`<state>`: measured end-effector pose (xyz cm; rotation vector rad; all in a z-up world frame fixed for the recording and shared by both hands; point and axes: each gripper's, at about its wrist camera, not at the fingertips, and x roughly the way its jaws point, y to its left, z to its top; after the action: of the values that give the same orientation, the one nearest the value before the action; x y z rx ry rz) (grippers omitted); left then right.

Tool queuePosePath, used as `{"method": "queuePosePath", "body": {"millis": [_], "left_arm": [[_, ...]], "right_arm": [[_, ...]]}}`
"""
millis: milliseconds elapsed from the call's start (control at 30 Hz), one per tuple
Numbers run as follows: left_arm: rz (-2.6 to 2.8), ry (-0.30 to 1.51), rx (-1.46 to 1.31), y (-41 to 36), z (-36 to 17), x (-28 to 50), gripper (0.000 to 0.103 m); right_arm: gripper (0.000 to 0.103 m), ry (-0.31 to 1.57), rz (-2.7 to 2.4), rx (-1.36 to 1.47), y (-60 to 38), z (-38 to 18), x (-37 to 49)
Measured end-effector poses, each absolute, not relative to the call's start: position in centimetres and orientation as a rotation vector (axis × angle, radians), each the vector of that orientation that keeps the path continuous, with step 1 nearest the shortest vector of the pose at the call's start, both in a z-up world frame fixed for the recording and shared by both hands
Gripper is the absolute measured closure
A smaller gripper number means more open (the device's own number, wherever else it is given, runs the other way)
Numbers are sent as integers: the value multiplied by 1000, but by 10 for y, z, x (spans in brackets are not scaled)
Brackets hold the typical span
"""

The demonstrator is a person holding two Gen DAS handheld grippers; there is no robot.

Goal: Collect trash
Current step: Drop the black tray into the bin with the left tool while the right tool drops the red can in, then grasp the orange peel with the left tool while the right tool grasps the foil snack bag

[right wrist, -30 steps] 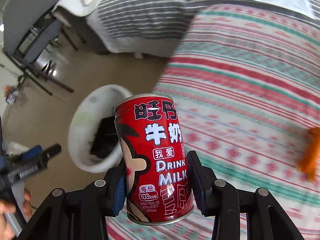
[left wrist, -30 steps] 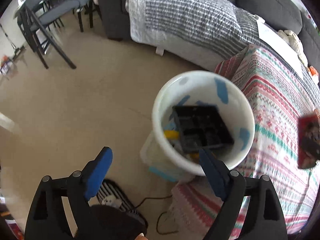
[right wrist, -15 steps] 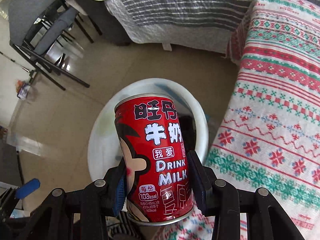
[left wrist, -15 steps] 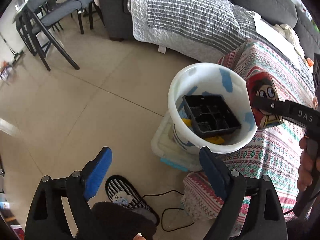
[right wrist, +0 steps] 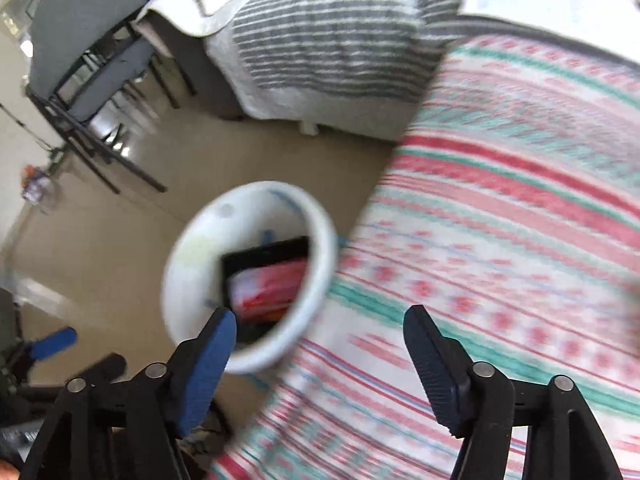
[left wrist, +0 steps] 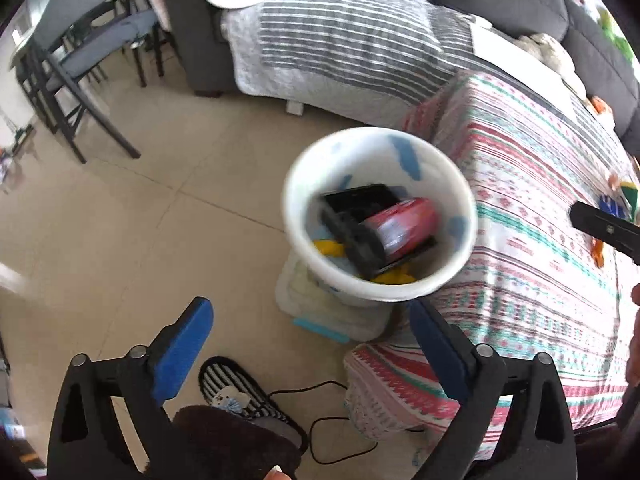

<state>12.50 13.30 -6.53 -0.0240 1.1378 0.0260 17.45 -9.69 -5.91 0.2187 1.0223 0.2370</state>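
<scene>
A white bin (left wrist: 298, 208) (right wrist: 184, 280) stands on the floor beside a table with a patterned cloth (left wrist: 540, 240) (right wrist: 500, 240). A red milk can (left wrist: 404, 224) (right wrist: 268, 288) lies on its side inside the bin, on a black plastic tray (left wrist: 356, 240) (right wrist: 264, 252) and yellow scraps (left wrist: 328, 247). My right gripper (right wrist: 320, 332) hangs above the bin's near rim and the cloth edge, its jaws opening with nothing between them. My left gripper (left wrist: 312, 320) is wide and still opening, empty, just short of the bin. One right finger (left wrist: 600, 228) shows at the left view's right edge.
A grey sofa under a striped throw (left wrist: 348, 40) (right wrist: 340, 48) stands behind. Dark chairs (left wrist: 80, 80) (right wrist: 92, 80) are at the far left. A striped slipper (left wrist: 240, 392) and a black cable (left wrist: 320, 412) lie on the tiled floor. Small orange and blue items (left wrist: 616, 200) sit on the cloth.
The right gripper let go of the red can, which dropped into the bin, and its jaws spread. The right gripper pulled back toward the table. The left gripper shifted slightly and widened.
</scene>
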Motion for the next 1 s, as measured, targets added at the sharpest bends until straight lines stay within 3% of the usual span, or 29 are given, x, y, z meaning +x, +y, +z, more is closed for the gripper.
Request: {"method": "queuePosePath", "body": {"millis": [367,633,1000], "left_arm": [[-187,1144,38,8,-52,130,0],[-332,1020,102,-106,-37,125,0],[-481,1093,84,-202,-75,147,1]], "right_arm": [[19,1015,-81,259,-257,-42,100],[18,1028,-255,303,-348,-42,44],[18,1075,-371,315,-413,-53,16]]}}
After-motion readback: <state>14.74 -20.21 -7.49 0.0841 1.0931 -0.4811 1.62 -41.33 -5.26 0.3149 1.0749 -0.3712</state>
